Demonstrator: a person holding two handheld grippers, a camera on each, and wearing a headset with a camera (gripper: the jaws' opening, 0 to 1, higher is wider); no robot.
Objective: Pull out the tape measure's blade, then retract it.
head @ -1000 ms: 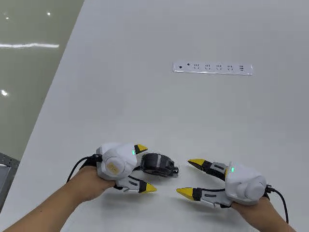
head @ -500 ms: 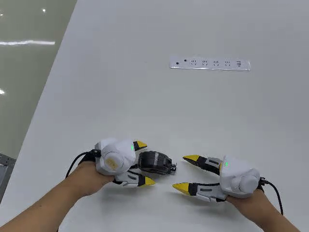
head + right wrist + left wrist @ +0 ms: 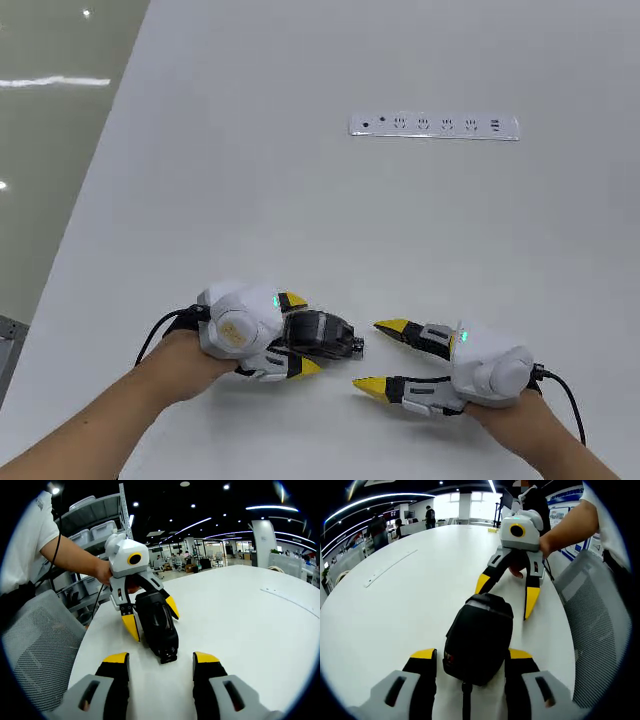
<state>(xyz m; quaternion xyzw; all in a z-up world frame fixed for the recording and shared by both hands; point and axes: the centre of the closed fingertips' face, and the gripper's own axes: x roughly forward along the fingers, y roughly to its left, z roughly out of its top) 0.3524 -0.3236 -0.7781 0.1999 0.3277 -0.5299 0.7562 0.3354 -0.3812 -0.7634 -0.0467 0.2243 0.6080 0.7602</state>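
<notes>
The left gripper (image 3: 300, 335) has its 2 jaws drawn in narrow on the black tape measure (image 3: 320, 335). In the left gripper view the yellow-tipped fingers (image 3: 424, 655) sit against both sides of the case (image 3: 479, 640), which rests on the white table (image 3: 300, 200). The blade is wound in, and its hook end (image 3: 168, 655) points at the right gripper (image 3: 378, 356).

The right gripper's jaws stand wide apart and hold nothing. They lie just beside the hook end without touching it, and nothing lies between them and it. The left gripper view shows the right gripper (image 3: 506, 596) just beyond the case. The right gripper view shows the left gripper (image 3: 152, 619) straddling the tape measure (image 3: 157, 620).

A black cable (image 3: 160, 335) trails from the left gripper. A white power strip (image 3: 433, 126) lies flat well beyond both grippers, near the table's far side. A grey mesh chair (image 3: 35, 640) stands at the near edge. Behind the person is a metal shelf (image 3: 95, 515) with pale bins (image 3: 102, 530); I cannot tell what is in them.
</notes>
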